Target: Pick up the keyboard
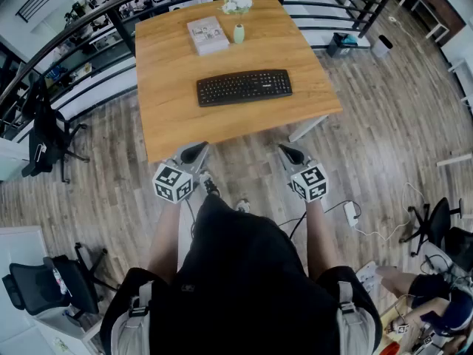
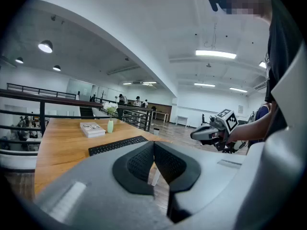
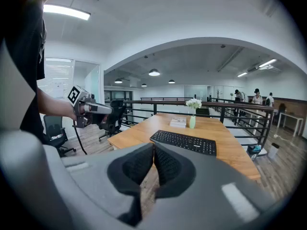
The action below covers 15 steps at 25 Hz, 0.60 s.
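Left gripper (image 1: 195, 151) and right gripper (image 1: 289, 153) (both empty) point forward, jaws pressed together.

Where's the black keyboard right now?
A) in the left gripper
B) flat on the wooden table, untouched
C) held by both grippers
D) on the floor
B: the black keyboard lies flat on the light wooden table; the left gripper and right gripper, both shut and empty, hang short of it.

Your table (image 1: 166, 124) is smooth, warm-grained wood with a soft sheen, and the keyboard (image 1: 244, 87) is matt black plastic. Your left gripper (image 2: 154, 143) and right gripper (image 3: 153, 146) have matt grey plastic shells with black, finely textured pads (image 2: 141, 163). The floor (image 1: 384, 139) is streaky wood plank.
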Each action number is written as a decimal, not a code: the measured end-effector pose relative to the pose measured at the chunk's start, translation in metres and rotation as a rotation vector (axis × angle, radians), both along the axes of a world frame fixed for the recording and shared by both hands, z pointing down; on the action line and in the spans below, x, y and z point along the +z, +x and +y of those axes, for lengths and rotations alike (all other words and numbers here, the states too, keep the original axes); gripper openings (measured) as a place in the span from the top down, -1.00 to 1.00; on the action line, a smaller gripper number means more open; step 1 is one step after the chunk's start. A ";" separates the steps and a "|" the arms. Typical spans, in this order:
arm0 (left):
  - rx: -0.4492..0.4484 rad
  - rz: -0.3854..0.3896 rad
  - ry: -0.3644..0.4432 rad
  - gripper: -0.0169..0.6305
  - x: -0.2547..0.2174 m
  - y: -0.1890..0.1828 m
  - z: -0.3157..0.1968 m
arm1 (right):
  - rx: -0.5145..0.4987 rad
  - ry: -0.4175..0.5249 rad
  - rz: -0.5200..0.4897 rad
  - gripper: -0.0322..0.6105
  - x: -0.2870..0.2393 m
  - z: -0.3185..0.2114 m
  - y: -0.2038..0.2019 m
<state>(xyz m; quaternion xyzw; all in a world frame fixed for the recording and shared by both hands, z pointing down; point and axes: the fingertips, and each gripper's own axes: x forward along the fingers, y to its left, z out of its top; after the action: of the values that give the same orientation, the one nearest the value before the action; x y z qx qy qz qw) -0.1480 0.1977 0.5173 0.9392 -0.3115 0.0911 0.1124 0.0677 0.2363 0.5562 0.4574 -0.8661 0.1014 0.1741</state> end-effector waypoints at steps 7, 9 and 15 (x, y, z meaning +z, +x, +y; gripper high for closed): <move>-0.010 -0.002 0.002 0.91 -0.001 0.005 0.002 | -0.004 0.011 -0.019 0.89 -0.003 0.001 0.007; -0.018 -0.004 -0.004 0.91 0.002 0.003 0.002 | -0.011 0.031 -0.068 0.89 -0.008 0.001 0.005; -0.053 -0.004 -0.025 0.91 0.007 -0.015 -0.003 | -0.020 0.048 -0.087 0.89 -0.012 -0.007 -0.001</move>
<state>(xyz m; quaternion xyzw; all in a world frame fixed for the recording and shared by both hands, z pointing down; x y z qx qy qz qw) -0.1626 0.1950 0.5247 0.9289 -0.3354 0.0937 0.1258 0.0664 0.2289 0.5446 0.4482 -0.8795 0.0984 0.1264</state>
